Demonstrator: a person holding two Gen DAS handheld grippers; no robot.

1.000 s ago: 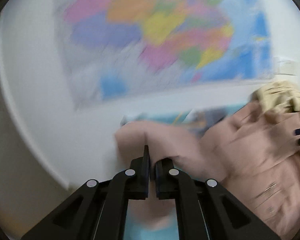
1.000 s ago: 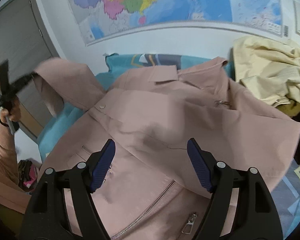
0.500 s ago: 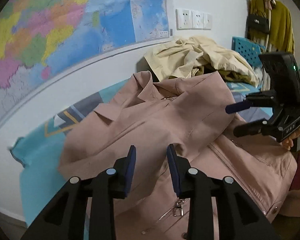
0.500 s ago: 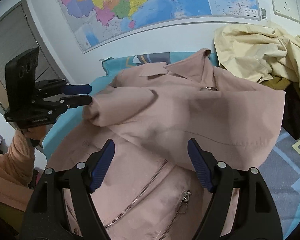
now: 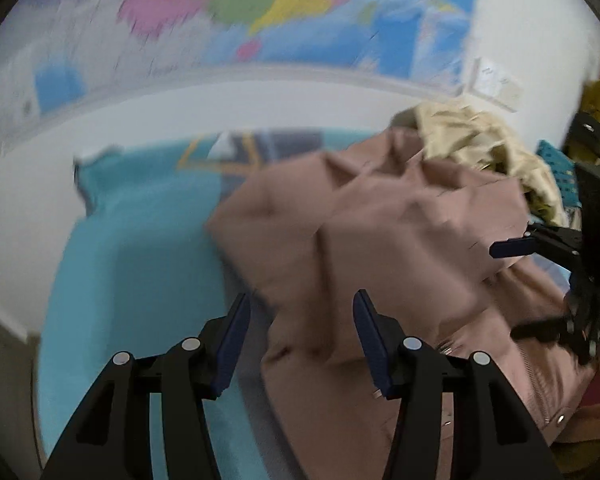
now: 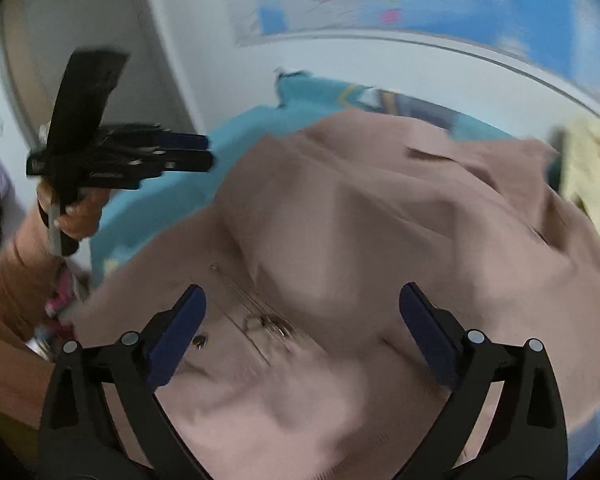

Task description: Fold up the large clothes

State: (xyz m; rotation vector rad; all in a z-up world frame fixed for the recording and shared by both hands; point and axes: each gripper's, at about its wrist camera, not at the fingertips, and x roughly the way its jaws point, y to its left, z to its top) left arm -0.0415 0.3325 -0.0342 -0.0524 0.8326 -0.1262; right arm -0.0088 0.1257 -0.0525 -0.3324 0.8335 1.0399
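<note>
Jacket (image 6: 340,248) lies spread over the teal bed cover (image 5: 140,248), right under both my tools, with one sleeve already folded in across its chest. My left tool (image 5: 298,338) hangs just above its near left edge, its jaws about half apart after opening a moment ago, and nothing sits between them. My right tool (image 6: 302,328) stands as wide as it goes, its jaws also just opened, above the zip (image 6: 256,312) and the lower front, and it holds nothing.

I judge the cloth to be soft and limp, of middling weight for a garment, so it will sag and drag wherever I lift it, and a thin pinch may slip. Seams, the hem, and the shoulder line look like the surest holds, since they are doubled and firmer. I would keep off the zip, whose metal gives the pads little bite.

Farther on, the collar (image 5: 342,170) lies toward the wall. Beyond it to the right a cream garment (image 5: 472,140) is heaped, touching the jacket's far shoulder. A map (image 5: 260,12) hangs on the wall behind, blurred in both views
</note>
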